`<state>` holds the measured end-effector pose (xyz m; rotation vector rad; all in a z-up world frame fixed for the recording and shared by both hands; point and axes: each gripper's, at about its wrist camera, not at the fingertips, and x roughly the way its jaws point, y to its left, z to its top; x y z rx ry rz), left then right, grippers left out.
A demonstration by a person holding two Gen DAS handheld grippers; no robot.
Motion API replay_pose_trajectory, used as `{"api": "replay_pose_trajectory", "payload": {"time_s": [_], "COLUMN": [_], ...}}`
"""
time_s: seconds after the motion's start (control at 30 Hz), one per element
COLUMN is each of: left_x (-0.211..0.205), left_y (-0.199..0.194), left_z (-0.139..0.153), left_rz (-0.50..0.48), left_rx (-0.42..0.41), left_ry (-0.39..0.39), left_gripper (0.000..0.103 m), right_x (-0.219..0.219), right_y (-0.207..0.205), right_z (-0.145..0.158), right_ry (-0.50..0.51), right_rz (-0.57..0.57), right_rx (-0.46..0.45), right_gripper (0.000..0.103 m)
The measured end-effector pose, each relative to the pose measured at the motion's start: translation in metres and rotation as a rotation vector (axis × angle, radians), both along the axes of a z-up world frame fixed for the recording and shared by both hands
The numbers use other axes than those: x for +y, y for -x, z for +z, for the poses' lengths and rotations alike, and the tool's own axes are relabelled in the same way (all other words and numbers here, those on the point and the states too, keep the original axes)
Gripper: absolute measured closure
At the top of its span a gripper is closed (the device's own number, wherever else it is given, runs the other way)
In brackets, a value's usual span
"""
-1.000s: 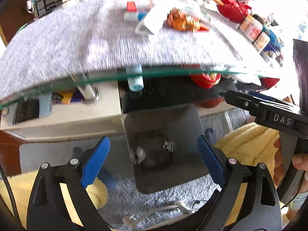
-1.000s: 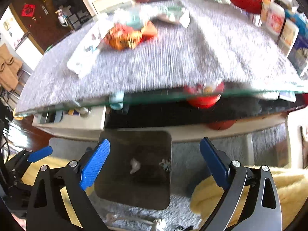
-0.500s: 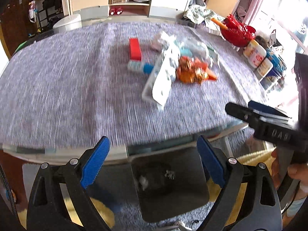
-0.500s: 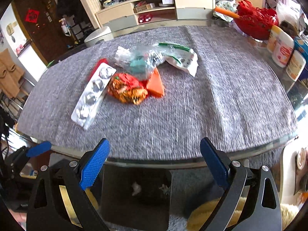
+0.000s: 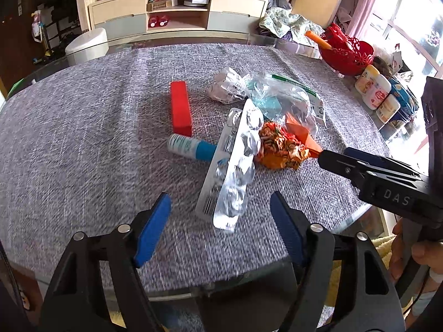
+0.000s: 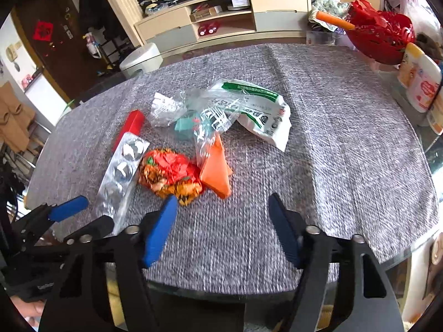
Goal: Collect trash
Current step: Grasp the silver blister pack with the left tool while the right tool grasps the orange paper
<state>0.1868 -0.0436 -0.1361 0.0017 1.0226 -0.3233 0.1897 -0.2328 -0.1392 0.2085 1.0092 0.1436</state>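
Note:
A trash pile lies mid-table on a grey cloth (image 5: 83, 138): a silver blister pack (image 5: 235, 171), a crumpled orange wrapper (image 5: 279, 146), an orange paper (image 6: 217, 166), clear plastic (image 5: 279, 99), a white-green bag (image 6: 260, 110), a red box (image 5: 181, 108) and a white-blue tube (image 5: 191, 146). My left gripper (image 5: 220, 207) hovers at the blister pack's near end, its jaws closing, pads touching nothing. My right gripper (image 6: 221, 204) is over bare cloth just in front of the wrapper (image 6: 169, 171), jaws closing too, with nothing between them.
A red basket (image 5: 346, 52) and white bottles (image 5: 373, 88) stand at the table's right edge. A cabinet (image 5: 177, 13) and a white stool (image 5: 85, 44) are behind. A dark bin (image 6: 199, 315) shows below the near glass edge.
Both views have swung up from the dark bin under the table edge onto the tabletop, closer to the trash pile. Both pairs of jaws have narrowed.

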Motion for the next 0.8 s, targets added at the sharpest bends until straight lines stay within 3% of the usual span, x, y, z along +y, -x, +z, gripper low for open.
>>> {"api": "replay_pose_trajectory", "payload": {"time_s": [0.2,0.53,0.73,0.77,0.8], "left_x": [-0.007,-0.018,-0.014,-0.012,-0.011], "left_y": [-0.012,-0.026,-0.034,-0.035,-0.036], "left_z": [-0.007,-0.017,-0.019,-0.018,-0.018], "left_rz": [-0.020,-0.033,-0.027,-0.025,-0.024], "left_rx": [0.013,0.036,0.042,0.042,0.042], "left_ry": [-0.007,-0.010,0.002,0.005,0.010], "left_gripper": [0.040,0.050,0.064,0.070,0.071], "right_x": [0.000,0.002,0.007,0.008,0.009], "right_y": [-0.008,-0.020,-0.031,-0.032,-0.034], "right_z": [-0.010,-0.020,-0.020,-0.020,-0.020], "right_ry": [-0.001,-0.009,-0.017,-0.017,-0.014], "right_rz": [0.018,0.035,0.048,0.053,0.058], "right_rx": [0.022,0.037,0.024,0.019,0.016], "right_gripper": [0.054,0.059,0.058,0.059,0.063]}}
